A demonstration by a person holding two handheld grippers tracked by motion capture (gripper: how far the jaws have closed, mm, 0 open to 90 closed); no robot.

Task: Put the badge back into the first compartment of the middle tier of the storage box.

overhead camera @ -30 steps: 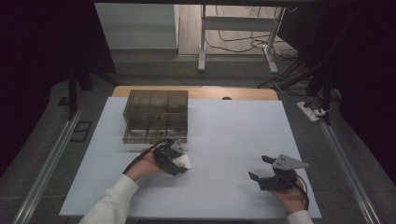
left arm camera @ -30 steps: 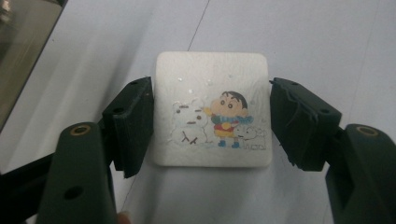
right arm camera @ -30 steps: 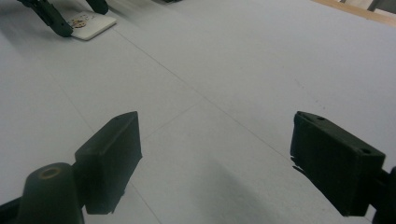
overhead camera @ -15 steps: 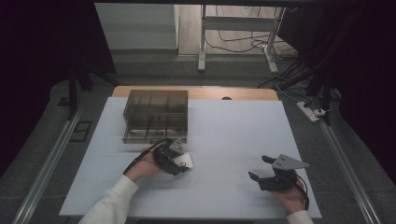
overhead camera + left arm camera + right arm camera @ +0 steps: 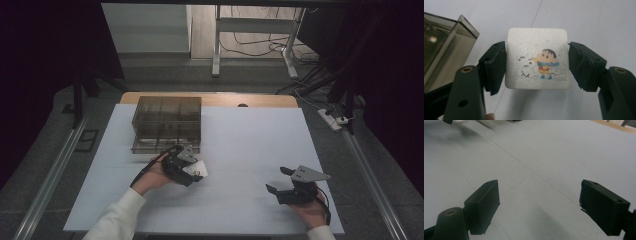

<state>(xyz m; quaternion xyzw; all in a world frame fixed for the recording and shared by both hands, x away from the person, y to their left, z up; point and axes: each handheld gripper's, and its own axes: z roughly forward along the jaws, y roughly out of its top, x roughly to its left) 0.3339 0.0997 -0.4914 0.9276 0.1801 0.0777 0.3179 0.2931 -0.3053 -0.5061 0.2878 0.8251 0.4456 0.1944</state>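
Note:
A white square pad printed with a cartoon child, a snowman and a small dog sits between the jaws of my left gripper, which is shut on its two side edges. In the high view that left gripper and the white pad are just in front of a smoky clear compartment box, near its front right corner. The box's corner is close on the left in the left gripper view. My right gripper rests at the front right of the table, open, with only bare table between its jaws.
The pale blue table top stretches between the two hands and behind the right one. A wooden edge strip runs along the far side. Beyond it are desk legs and cables on the floor.
The left gripper with the white pad has shifted only slightly near the box's front corner. The right gripper has stayed still.

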